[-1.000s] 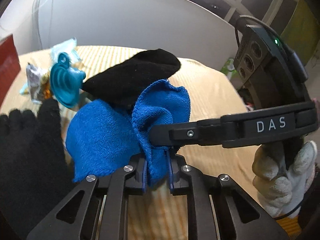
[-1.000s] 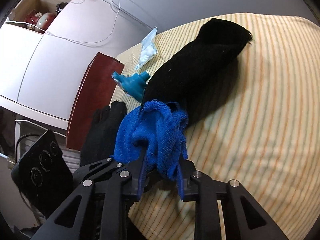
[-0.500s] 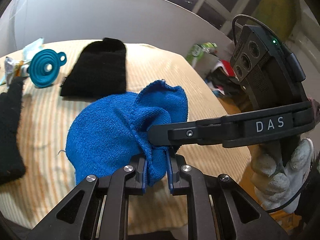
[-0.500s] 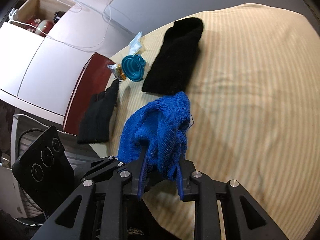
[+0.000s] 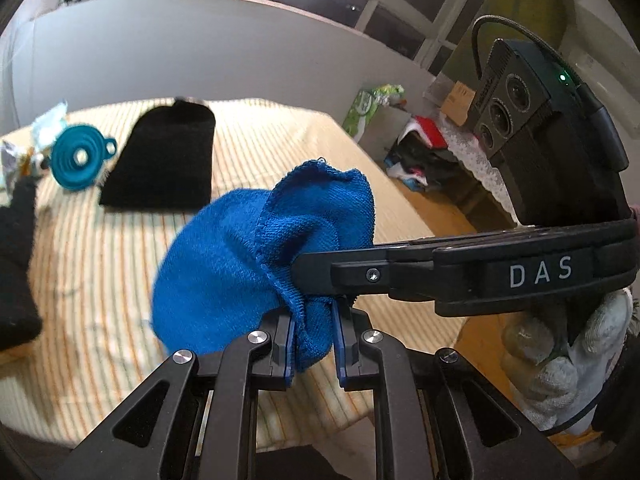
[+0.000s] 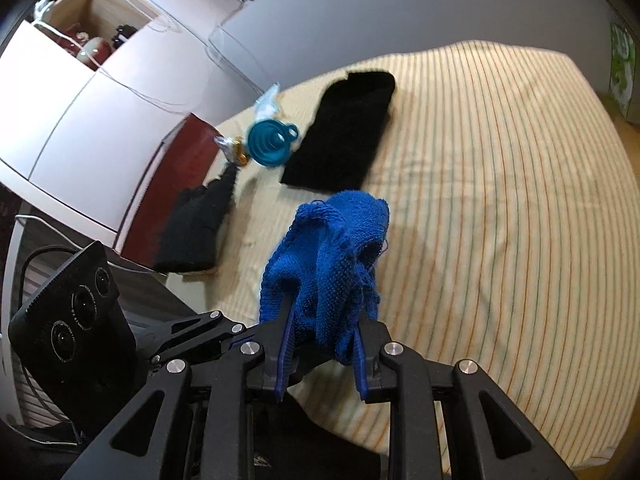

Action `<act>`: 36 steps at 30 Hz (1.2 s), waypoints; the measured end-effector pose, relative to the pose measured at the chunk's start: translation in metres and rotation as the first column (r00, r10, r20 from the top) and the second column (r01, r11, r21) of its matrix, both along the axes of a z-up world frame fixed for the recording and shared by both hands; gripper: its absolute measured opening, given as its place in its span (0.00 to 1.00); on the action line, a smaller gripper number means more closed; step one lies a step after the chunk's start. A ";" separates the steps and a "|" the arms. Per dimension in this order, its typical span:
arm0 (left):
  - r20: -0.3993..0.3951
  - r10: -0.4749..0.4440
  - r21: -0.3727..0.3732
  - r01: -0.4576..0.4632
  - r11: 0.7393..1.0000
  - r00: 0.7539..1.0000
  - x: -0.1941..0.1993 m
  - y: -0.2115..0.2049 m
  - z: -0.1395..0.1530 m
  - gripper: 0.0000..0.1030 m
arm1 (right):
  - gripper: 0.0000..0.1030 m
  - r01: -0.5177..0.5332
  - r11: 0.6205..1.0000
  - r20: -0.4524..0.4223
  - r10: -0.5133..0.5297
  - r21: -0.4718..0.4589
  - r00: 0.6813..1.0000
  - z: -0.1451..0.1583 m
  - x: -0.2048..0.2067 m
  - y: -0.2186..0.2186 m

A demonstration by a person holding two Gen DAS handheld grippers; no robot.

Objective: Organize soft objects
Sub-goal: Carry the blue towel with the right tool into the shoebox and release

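Note:
A blue terry cloth [image 5: 256, 256] hangs above the striped table [image 5: 100, 280], held by both grippers. My left gripper [image 5: 313, 344] is shut on its lower fold. My right gripper [image 6: 322, 354] is shut on another part of the blue cloth [image 6: 336, 256]; it enters the left wrist view from the right [image 5: 320, 280]. A folded black cloth [image 5: 164, 164] lies flat on the table behind, also in the right wrist view [image 6: 344, 140]. A black glove [image 6: 196, 228] lies at the table's left edge, also in the left wrist view [image 5: 16, 264].
A teal collapsible funnel [image 5: 78, 158] and crinkly wrappers [image 5: 16, 156] lie at the far left of the table. A dark red box [image 6: 176, 176] stands beside the table. A grey wall [image 5: 200, 52] is behind. Clutter lies on the floor to the right [image 5: 416, 156].
Both grippers have lifted the blue cloth up and back from the table; the black cloth, funnel and glove now look farther away. Both grips are unchanged.

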State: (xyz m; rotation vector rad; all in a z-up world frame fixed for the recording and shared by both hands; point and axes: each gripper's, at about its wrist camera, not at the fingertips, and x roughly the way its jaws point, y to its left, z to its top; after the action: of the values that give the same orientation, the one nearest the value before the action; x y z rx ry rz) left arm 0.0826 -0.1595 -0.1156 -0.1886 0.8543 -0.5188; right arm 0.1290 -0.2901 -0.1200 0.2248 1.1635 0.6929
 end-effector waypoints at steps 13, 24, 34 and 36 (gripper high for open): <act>0.202 0.170 -0.017 -0.170 0.985 0.965 -0.030 0.096 0.086 0.13 | 0.22 -0.184 0.983 0.212 0.178 0.007 0.961 0.095 -0.008 0.103; 0.291 0.423 0.036 -0.452 0.891 0.858 -0.044 0.235 0.117 0.13 | 0.22 -0.442 0.897 0.303 0.426 -0.016 0.853 0.131 -0.005 0.281; 0.235 0.571 0.093 -0.603 0.792 0.787 -0.034 0.340 0.101 0.13 | 0.22 -0.554 0.832 0.261 0.541 -0.031 0.799 0.108 0.007 0.417; 0.215 0.583 0.100 -0.612 0.785 0.783 -0.032 0.349 0.092 0.13 | 0.22 -0.560 0.827 0.249 0.551 -0.042 0.796 0.100 0.009 0.430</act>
State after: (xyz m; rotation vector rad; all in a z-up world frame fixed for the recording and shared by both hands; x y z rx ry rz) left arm 0.0507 0.1892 -0.0234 -0.2478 0.6136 0.1422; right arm 0.1381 0.1403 -0.0200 -0.1918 0.9700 1.2276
